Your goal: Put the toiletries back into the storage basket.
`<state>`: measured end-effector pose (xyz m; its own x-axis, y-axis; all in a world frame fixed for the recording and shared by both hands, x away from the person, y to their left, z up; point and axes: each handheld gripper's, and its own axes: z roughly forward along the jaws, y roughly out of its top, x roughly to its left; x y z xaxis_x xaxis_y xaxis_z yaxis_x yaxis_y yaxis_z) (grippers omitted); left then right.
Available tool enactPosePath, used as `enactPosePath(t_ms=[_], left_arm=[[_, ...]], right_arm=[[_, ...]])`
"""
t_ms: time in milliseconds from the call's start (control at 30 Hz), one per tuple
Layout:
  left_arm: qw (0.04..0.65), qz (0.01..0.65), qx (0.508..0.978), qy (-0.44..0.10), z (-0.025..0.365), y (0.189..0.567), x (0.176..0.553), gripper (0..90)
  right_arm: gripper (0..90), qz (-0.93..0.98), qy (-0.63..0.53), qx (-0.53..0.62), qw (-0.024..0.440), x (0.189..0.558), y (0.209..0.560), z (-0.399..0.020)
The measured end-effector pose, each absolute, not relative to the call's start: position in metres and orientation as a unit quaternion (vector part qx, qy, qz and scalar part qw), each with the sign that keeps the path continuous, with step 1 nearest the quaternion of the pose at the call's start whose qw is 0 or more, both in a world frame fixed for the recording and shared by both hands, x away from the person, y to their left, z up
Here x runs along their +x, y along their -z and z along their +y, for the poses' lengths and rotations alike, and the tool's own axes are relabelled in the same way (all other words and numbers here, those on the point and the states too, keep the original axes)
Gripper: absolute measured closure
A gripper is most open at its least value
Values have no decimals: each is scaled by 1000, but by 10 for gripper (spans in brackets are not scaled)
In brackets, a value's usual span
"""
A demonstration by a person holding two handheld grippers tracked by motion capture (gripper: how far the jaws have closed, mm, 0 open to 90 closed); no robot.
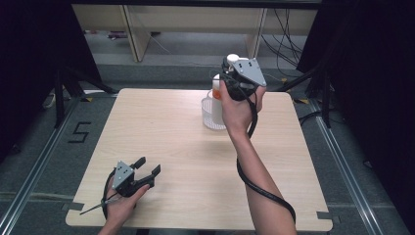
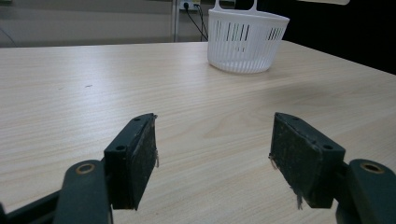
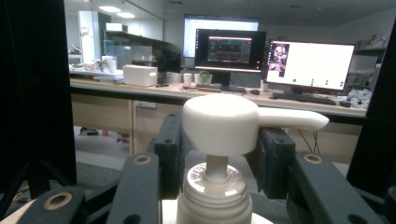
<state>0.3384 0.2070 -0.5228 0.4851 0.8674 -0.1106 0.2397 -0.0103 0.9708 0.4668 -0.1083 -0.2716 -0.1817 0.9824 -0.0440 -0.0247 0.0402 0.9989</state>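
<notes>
My right gripper is raised above the far middle of the table and is shut on a white pump bottle with an orange label. In the right gripper view the bottle's pump head stands upright between the jaws, spout to the right, and my right gripper clamps it from both sides. A white slotted basket stands on the table just below and left of the bottle. My left gripper rests near the front left edge, open and holding nothing. In the left gripper view the left gripper points across the table at the basket.
The wooden table is bare apart from the basket. A thick black cable trails along the right forearm. A taped "5" marks the floor at the left. Desks with monitors stand beyond the table.
</notes>
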Motion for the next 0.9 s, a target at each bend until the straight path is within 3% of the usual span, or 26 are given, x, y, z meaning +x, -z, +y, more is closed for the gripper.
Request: enactPosePath(t_ms=[900], left_arm=[[563, 425, 653, -277, 208, 523, 339, 308]], right_arm=[[600, 546, -537, 436, 472, 487, 259, -105]])
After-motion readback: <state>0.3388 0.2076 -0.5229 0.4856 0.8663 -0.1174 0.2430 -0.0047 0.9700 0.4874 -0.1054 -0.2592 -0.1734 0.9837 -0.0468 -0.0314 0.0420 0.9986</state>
